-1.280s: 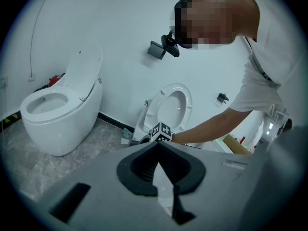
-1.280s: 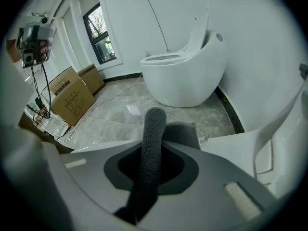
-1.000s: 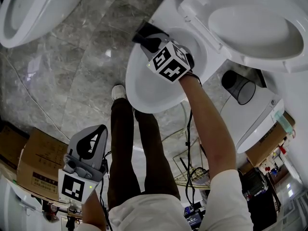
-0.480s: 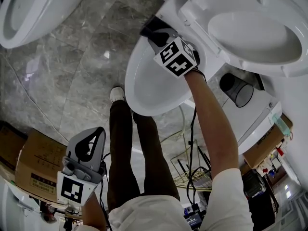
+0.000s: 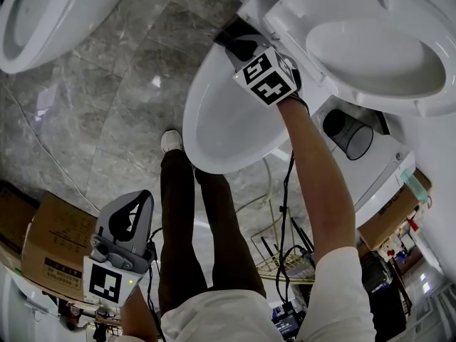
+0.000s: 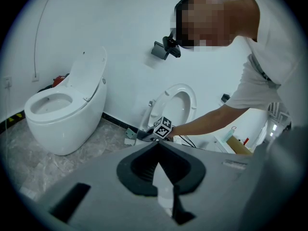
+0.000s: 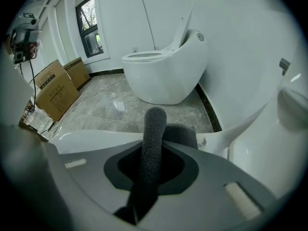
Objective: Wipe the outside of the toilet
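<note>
**Head view to claw views: cloth held at the toilet's rim**

Head view: the right claw (image 5: 241,38) is seen stretched forward on an extended arm, with a dark cloth (image 5: 234,34) clamped at its tip. The cloth is pressed against the outer edge of the toilet (image 5: 221,120), just beside the hinge of the raised lid (image 5: 370,41). The left claw (image 5: 135,206) is held low and well apart from the toilet, beside the person's dark trousers (image 5: 185,219). Its two halves are seen brought together. A second toilet (image 5: 43,20) is seen on the marble floor (image 5: 107,105), a cardboard box (image 5: 50,248) lies near the left claw, and a dark bin (image 5: 349,132) stands beside the toilet.

Left claw view: the left claw (image 6: 158,146) is closed on itself with nothing gripped. Beyond it, the right claw (image 6: 147,134) is seen low at the toilet (image 6: 178,105), whose lid is raised against the wall. The second toilet (image 6: 62,114) stands to the left.

Right claw view: the right claw (image 7: 154,146) is clamped on the rolled grey cloth (image 7: 155,124), which sticks out past its tips. The white rim of the toilet (image 7: 96,138) lies directly under the cloth. The second toilet (image 7: 168,71), two cardboard boxes (image 7: 55,93) and a window (image 7: 89,28) are seen behind.
</note>
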A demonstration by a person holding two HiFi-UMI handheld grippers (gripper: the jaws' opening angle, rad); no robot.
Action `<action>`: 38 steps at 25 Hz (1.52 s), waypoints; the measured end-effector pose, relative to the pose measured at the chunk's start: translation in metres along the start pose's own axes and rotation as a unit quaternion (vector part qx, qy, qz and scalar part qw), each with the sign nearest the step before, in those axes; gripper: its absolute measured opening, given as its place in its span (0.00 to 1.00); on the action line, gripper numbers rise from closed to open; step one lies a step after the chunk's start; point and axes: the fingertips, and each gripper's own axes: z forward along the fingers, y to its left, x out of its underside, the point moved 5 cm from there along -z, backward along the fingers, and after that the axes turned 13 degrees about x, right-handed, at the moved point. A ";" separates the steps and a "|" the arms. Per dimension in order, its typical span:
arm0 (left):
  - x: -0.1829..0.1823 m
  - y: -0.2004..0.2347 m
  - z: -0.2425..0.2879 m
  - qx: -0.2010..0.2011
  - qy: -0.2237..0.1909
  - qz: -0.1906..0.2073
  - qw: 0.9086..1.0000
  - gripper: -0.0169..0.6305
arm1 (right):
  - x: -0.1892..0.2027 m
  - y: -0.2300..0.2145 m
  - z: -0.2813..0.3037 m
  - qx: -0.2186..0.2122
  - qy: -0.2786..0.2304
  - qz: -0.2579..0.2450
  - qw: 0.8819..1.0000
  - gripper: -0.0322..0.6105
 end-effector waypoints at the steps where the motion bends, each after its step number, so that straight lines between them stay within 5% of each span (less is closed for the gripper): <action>1: 0.000 0.000 0.000 0.000 0.000 0.000 1.000 0.02 | 0.000 -0.002 0.000 0.003 0.001 -0.001 1.000 0.14; 17: -0.002 -0.003 -0.010 -0.011 0.003 0.013 1.000 0.02 | 0.016 -0.040 0.001 0.063 0.020 0.067 0.996 0.14; 26: -0.019 -0.022 -0.019 -0.009 -0.017 0.033 0.999 0.02 | 0.004 -0.043 -0.062 0.095 -0.031 0.127 0.987 0.14; 38: -0.126 -0.127 -0.031 0.032 -0.045 0.112 0.992 0.02 | 0.010 -0.022 -0.293 0.133 -0.141 0.328 0.924 0.14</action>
